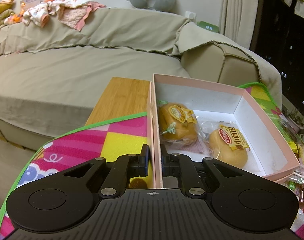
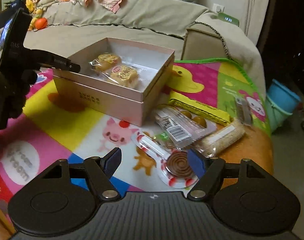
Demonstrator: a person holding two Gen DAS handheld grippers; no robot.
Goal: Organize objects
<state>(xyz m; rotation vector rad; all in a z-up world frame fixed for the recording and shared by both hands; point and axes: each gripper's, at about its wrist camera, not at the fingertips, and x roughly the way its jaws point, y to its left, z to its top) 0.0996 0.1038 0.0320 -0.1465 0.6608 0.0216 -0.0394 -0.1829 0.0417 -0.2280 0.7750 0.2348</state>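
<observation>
Left tongs (image 1: 153, 160) clamp the near wall of the pink box (image 1: 271, 128), steadying it on the mat-covered surface (image 1: 116, 138); two wrapped buns (image 1: 227, 150) already lie inside. Right wrist view: right tongs (image 2: 155, 162) spread wide around the wrapped swirl lollipop (image 2: 177, 168), pads apart from it. Packing looks midway; next move likely needs closing on the lollipop, then lifting it over the rim. Its wrapper looks glossy, possibly slippery.

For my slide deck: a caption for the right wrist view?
Open right gripper hovers over a wrapped swirl lollipop while the left gripper grips the pink box.
</observation>
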